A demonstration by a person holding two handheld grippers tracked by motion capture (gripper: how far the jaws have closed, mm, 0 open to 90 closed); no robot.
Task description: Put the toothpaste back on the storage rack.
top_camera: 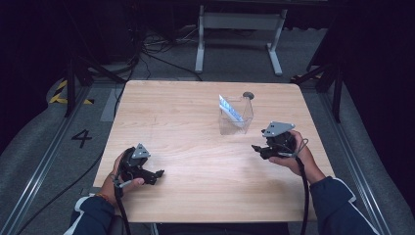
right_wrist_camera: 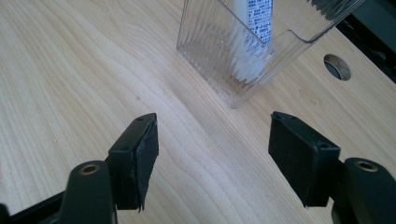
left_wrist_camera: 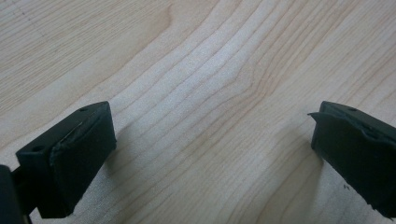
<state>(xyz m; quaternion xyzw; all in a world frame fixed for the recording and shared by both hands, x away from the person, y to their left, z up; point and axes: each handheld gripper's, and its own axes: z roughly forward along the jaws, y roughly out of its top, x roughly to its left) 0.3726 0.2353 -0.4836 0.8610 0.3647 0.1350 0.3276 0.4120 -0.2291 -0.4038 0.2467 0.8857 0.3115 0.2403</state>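
The clear ribbed plastic container point(top_camera: 236, 116) is standing upright on the light wooden tabletop point(top_camera: 195, 147), right of centre in the upper half of the high view, well clear of the edges. A white tube with blue print point(top_camera: 231, 108) is leaning inside it, cap end down on the container floor in the right gripper view point(right_wrist_camera: 254, 32); the slant is likely because the box is wider than the tube, so the tube is being propped by a wall.

The right gripper point(top_camera: 258, 149) is being held at the right of the high view, just below the container and pointing toward it. Its jaws are standing wide apart with nothing between them; in the right gripper view point(right_wrist_camera: 212, 156) only bare wood is being framed by the pads, with the container's near corner point(right_wrist_camera: 233, 70) just above the gap. Judgement: the wide opening is being kept so the corner or a wall can be taken next.

The left gripper point(top_camera: 157, 174) is being parked low at the lower left of the high view, well apart from the container, probably to keep it out of the working area. Its jaws are spread too, empty, over bare tabletop point(left_wrist_camera: 210, 93).

A round cable hole point(top_camera: 248, 95) is sitting just above the container.
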